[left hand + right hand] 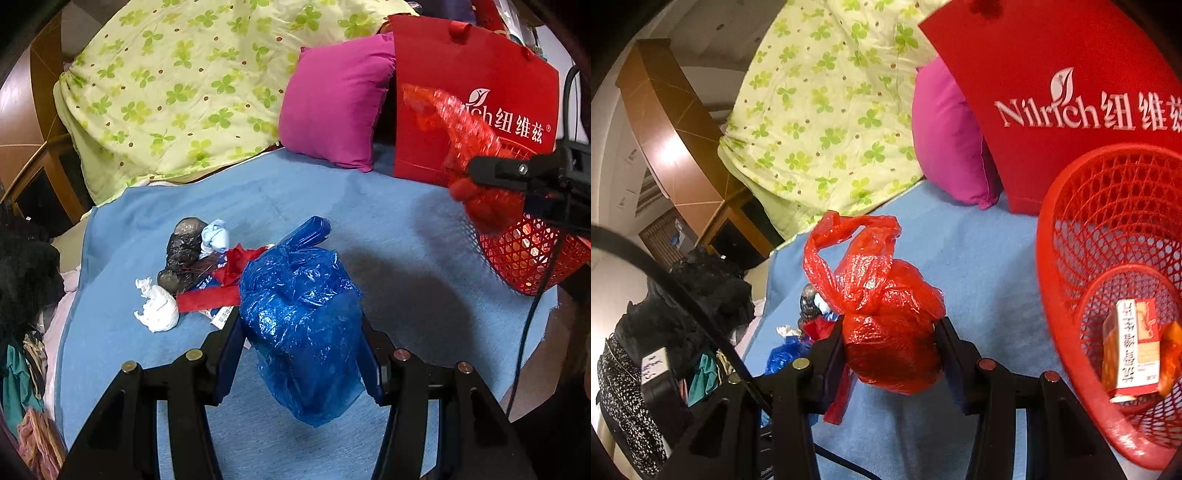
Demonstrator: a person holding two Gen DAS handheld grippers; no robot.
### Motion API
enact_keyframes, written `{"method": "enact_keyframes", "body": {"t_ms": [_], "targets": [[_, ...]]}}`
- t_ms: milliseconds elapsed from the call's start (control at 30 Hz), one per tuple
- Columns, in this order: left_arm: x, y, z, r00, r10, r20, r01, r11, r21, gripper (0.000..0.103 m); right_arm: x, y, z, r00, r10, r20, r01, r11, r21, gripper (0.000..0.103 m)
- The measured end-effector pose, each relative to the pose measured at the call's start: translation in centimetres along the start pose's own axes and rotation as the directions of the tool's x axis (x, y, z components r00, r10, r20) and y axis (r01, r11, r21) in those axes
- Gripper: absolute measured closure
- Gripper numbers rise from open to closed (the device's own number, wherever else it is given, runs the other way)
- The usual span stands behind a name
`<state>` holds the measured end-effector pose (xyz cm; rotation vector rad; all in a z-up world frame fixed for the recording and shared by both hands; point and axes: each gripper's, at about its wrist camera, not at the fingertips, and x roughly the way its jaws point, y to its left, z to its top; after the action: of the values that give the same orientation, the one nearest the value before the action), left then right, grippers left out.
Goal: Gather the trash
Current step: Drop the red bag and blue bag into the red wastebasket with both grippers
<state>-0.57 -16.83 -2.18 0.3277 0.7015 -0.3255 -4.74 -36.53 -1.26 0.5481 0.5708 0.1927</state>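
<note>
My left gripper (301, 332) is shut on a knotted blue plastic bag (301, 314), held above the blue blanket (399, 236). My right gripper (890, 339) is shut on a knotted red plastic bag (886, 314), held left of the red mesh basket (1067, 229); the bag also shows in the left wrist view (476, 158) beside the basket (524, 258). A small carton (1130, 350) lies in the basket. On the blanket lie a white tissue wad (159, 304), a dark plastic bag (183, 247), red scraps (225, 280) and a pale blue wad (216, 236).
A red shopping bag (472, 74), a magenta pillow (332, 103) and a green clover quilt (177, 85) lie at the back of the bed. Dark clothes (701, 295) pile at the left edge. A black cable (535, 314) hangs at the right.
</note>
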Motion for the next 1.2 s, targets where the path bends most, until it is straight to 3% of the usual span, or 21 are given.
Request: {"method": "enact_keyframes", "body": {"t_ms": [200, 367, 533, 667, 767, 933, 1033, 1200], "targets": [[-0.2, -0.8, 0.7, 0.998, -0.067, -0.011, 0.066, 0.997, -0.039, 0.045, -3.1, -0.5, 0.3, 0.994, -0.002, 0.111, 0.005, 1.0, -0.025, 0.052], [-1.4, -2.1, 2.4, 0.989, -0.145, 0.013, 0.145, 0.988, -0.052, 0.045, -6.7, -2.4, 0.8, 0.973, 0.0, 0.231, -0.004, 1.0, 0.016, 0.052], [-2.8, -4.1, 6.2, 0.968, -0.245, 0.056, 0.249, 0.966, -0.064, 0.045, -10.1, -5.2, 1.4, 0.941, -0.052, 0.335, 0.026, 0.996, 0.081, 0.052], [-4.1, -6.9, 9.7, 0.941, -0.321, 0.111, 0.326, 0.945, -0.03, 0.045, -12.8, -8.1, 1.5, 0.912, -0.106, 0.396, 0.047, 0.987, 0.157, 0.052], [-4.4, -9.7, 11.8, 0.915, -0.383, 0.131, 0.386, 0.923, 0.0, 0.045, -14.2, -10.0, 1.6, 0.898, -0.14, 0.418, 0.055, 0.976, 0.209, 0.052], [-3.5, -14.7, 13.6, 0.88, -0.463, 0.101, 0.459, 0.886, 0.059, 0.045, -16.0, -13.5, 1.5, 0.879, -0.197, 0.434, 0.059, 0.948, 0.312, 0.051], [-2.7, -17.0, 13.7, 0.872, -0.484, 0.066, 0.479, 0.874, 0.08, 0.043, -16.6, -15.0, 1.3, 0.878, -0.216, 0.426, 0.052, 0.93, 0.364, 0.042], [-1.7, -18.9, 13.4, 0.868, -0.496, 0.03, 0.492, 0.866, 0.092, 0.036, -16.6, -15.8, 1.4, 0.89, -0.202, 0.408, 0.029, 0.919, 0.393, 0.036]]}}
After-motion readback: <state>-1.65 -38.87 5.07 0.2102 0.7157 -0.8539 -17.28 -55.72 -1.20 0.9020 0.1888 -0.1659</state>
